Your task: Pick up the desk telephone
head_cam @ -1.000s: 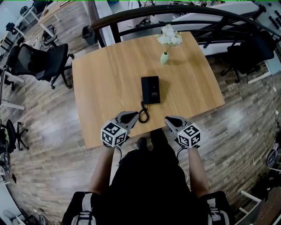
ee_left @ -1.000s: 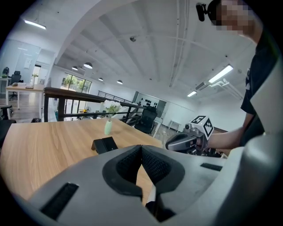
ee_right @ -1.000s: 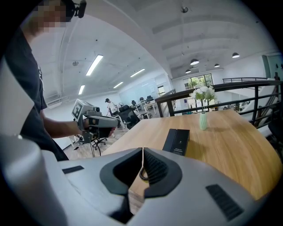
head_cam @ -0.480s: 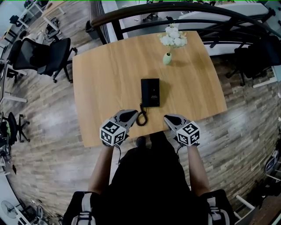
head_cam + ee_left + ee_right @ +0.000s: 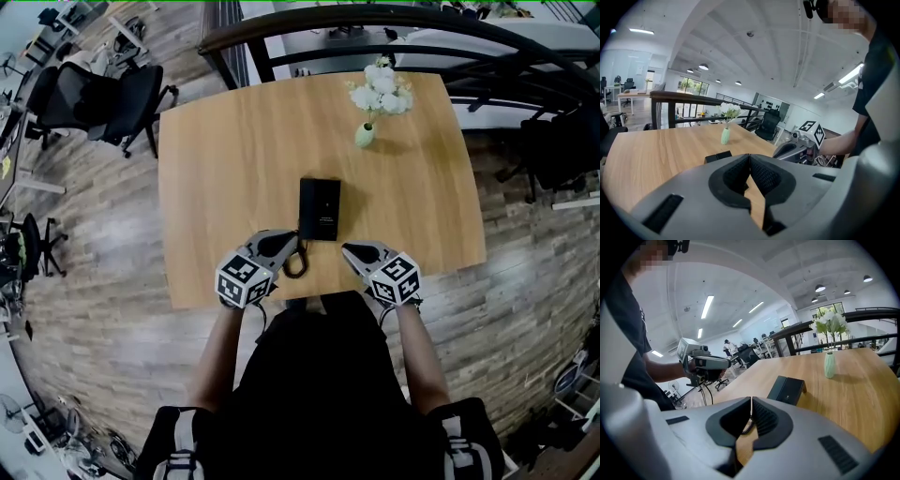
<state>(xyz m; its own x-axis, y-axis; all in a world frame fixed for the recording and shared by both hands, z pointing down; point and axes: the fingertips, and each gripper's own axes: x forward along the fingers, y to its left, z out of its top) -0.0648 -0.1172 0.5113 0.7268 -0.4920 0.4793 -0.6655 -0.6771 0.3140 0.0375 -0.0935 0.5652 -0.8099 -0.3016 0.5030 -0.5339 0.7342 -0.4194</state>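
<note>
A black desk telephone [image 5: 320,208] lies flat on the wooden table [image 5: 225,141], its coiled cord [image 5: 296,262] trailing toward the near edge. My left gripper [image 5: 289,240] hovers over the near edge, just left of the phone and beside the cord, jaws shut and empty. My right gripper [image 5: 349,251] sits to the phone's right, also shut with nothing in it. In the left gripper view the phone [image 5: 718,156] shows just beyond the closed jaws [image 5: 749,159]. In the right gripper view the phone [image 5: 786,390] lies ahead of the shut jaws [image 5: 751,403].
A pale green vase with white flowers [image 5: 367,131] stands on the far side of the table. A dark curved railing [image 5: 309,23] runs behind the table. Black office chairs [image 5: 94,98] stand on the wood floor at the left and right.
Both grippers have moved forward over the table's near edge, closing in on either side of the phone. Both stayed shut. The phone has not moved on the table.
</note>
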